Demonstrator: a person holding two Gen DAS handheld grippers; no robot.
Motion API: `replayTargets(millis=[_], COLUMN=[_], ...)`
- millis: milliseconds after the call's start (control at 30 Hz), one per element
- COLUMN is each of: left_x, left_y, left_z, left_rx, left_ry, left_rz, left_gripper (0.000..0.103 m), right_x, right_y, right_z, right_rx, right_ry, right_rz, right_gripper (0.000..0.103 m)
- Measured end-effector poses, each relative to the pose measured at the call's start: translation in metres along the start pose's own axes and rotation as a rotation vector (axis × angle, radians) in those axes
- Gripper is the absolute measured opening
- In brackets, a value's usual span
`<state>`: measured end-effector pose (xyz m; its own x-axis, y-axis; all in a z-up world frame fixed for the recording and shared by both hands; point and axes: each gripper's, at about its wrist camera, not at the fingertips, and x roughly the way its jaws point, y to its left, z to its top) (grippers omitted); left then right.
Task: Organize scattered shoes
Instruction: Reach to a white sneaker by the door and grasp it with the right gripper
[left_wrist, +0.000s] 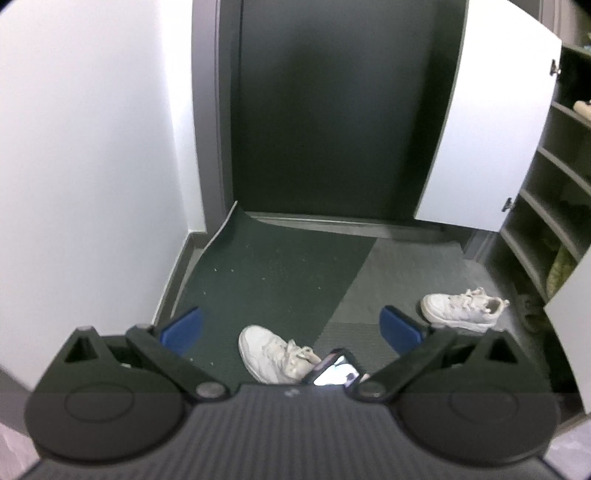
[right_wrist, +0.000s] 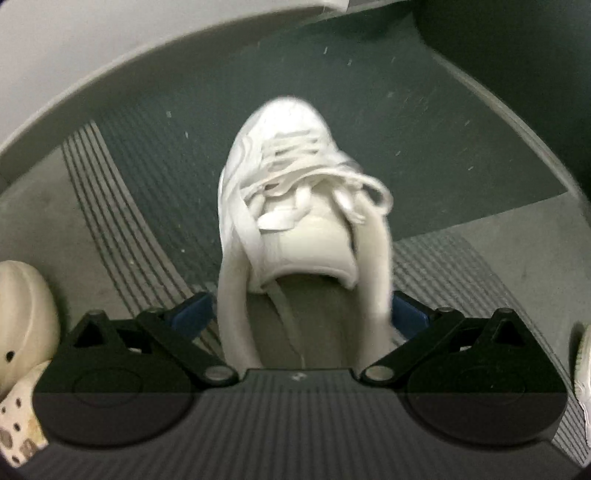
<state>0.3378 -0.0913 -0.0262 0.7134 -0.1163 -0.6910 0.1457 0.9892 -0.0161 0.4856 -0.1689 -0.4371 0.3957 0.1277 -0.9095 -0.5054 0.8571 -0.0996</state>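
Observation:
Two white sneakers lie on the entry floor. In the left wrist view one sneaker (left_wrist: 275, 354) is on the dark green mat (left_wrist: 266, 266) just below my left gripper (left_wrist: 291, 328), which is open, empty and held above the floor. The other sneaker (left_wrist: 463, 308) lies to the right, near the shoe cabinet. In the right wrist view my right gripper (right_wrist: 303, 314) is wide open with its blue pads on either side of the heel opening of a white sneaker (right_wrist: 291, 192), toe pointing away; the pads look close to its sides but not pressed in.
An open shoe cabinet (left_wrist: 546, 206) with grey shelves and a white door (left_wrist: 491, 122) stands at the right. A dark door (left_wrist: 332, 110) is ahead, a white wall at left. Cream clogs (right_wrist: 26, 317) lie at the left of the right wrist view, another white shoe (right_wrist: 585, 373) at its right edge. A phone screen (left_wrist: 334, 371) shows by the near sneaker.

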Motion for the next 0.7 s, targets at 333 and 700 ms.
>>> replayTargets(millis=[333, 700], left_x=[0.016, -0.007], left_y=[-0.016, -0.025], left_z=[-0.016, -0.032], left_rx=[0.037, -0.011], left_ry=[0.063, 0.102], left_rz=[-0.044, -0.145], left_gripper=[0.103, 0.103], right_x=[0.011, -0.009], right_y=[0.000, 0.059], right_z=[0.020, 0.048], right_rx=[0.407, 0.858], right_ry=[0.026, -0.014], right_rz=[-0.003, 0.112], right_gripper=[0.096, 0.091])
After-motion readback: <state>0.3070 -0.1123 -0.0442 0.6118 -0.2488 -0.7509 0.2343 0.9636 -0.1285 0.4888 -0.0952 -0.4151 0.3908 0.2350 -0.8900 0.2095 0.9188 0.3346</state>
